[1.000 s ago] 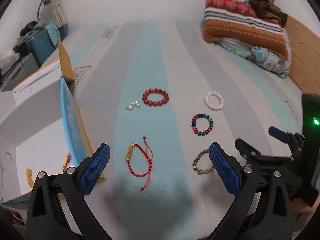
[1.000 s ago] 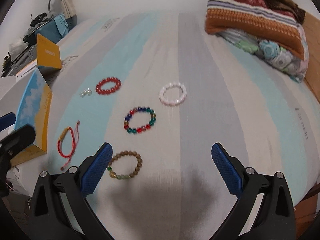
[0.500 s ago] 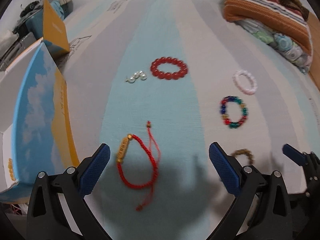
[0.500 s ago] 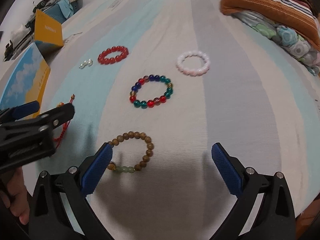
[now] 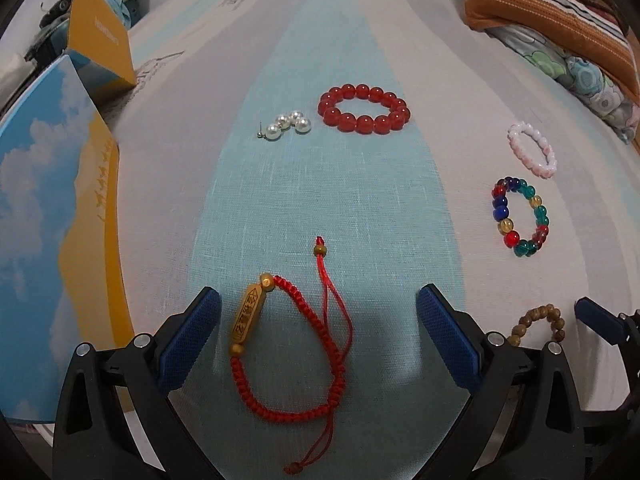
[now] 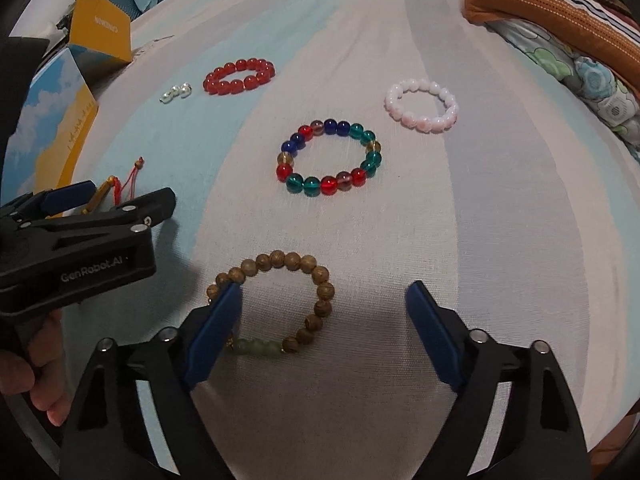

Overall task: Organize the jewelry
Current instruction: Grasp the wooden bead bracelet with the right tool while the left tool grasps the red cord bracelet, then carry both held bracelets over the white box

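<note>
At your far left stands the box point(image 5: 48, 216) with the sky-and-cloud print, on the edge of the striped bed sheet point(image 5: 320, 184). Your left gripper point(image 5: 318, 328) hovers low over the red cord bracelet point(image 5: 296, 344) with its gold bar; its jaws are spread wide, one on either side of the bracelet, and neither blue pad touches it. Beyond it lie the pearl earrings point(image 5: 286, 125), and just beside them on the right the red bead bracelet point(image 5: 364, 109).

Your right gripper point(image 6: 322, 336) also has its jaws spread. Its left pad sits over the left rim of the wooden bead bracelet point(image 6: 280, 304), whether touching I cannot tell; the right pad stands well clear of it. Further up the sheet lies the multicoloured glass bead bracelet point(image 6: 330, 158), and to its upper right the pale pink bead bracelet point(image 6: 421, 106). At the far right the folded blankets point(image 6: 560, 20) are stacked.
</note>
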Tool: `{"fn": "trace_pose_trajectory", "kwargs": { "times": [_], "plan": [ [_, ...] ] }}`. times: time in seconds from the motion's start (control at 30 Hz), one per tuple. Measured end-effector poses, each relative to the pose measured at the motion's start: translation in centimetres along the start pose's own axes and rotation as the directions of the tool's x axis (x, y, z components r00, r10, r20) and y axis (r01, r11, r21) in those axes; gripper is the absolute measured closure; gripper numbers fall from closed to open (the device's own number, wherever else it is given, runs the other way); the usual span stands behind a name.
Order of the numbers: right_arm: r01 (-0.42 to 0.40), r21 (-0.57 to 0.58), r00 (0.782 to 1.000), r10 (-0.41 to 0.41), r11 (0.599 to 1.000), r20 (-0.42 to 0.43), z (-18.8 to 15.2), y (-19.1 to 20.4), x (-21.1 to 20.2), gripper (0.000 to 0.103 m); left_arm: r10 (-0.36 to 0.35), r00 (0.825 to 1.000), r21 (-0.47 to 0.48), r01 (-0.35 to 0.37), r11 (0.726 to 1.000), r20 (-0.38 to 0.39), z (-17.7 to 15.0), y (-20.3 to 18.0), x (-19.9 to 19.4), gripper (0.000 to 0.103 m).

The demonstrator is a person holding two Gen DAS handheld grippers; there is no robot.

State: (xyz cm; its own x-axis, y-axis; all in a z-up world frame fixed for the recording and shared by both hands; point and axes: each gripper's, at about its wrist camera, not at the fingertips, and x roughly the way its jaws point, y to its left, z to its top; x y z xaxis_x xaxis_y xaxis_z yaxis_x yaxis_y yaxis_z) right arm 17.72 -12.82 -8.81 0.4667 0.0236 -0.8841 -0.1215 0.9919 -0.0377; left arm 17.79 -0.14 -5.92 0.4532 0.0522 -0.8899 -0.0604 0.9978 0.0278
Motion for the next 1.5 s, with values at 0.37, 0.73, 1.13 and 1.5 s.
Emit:
{"fn": "trace_pose_trajectory", "kwargs": {
  "times": [0.37, 0.73, 1.13, 1.5],
  "plan": [
    [-0.005, -0.019, 1.0, 0.006, 1.0, 0.022, -0.5, 0.0, -0.3, 0.053, -0.002, 1.0, 0.014, 0.002, 1.0, 0.016, -0.8, -0.1, -0.5, 0.038],
    [-0.036, -0.003, 0.999, 0.036, 0.999, 0.027, -0.5, -0.4, -0.5, 0.083, -0.042, 0.999, 0.01, 0.042, 0.999, 0.003, -1.1, 0.4, -1.0, 0.081],
    [-0.056, 0.056, 0.995, 0.051, 0.997, 0.084, -0.4, -1.4, -1.7, 0.096, -0.083, 0.996, 0.001, 0.083, 0.997, 0.032, -1.3, 0.5, -1.6, 0.091],
    [-0.104, 0.082, 0.98, 0.089, 0.991, 0.176, -0.3, -2.0, -3.6, 0.096, -0.104, 0.994, 0.009, 0.104, 0.995, 0.044, -1.4, 0.4, -2.3, 0.091]
  ]
}}
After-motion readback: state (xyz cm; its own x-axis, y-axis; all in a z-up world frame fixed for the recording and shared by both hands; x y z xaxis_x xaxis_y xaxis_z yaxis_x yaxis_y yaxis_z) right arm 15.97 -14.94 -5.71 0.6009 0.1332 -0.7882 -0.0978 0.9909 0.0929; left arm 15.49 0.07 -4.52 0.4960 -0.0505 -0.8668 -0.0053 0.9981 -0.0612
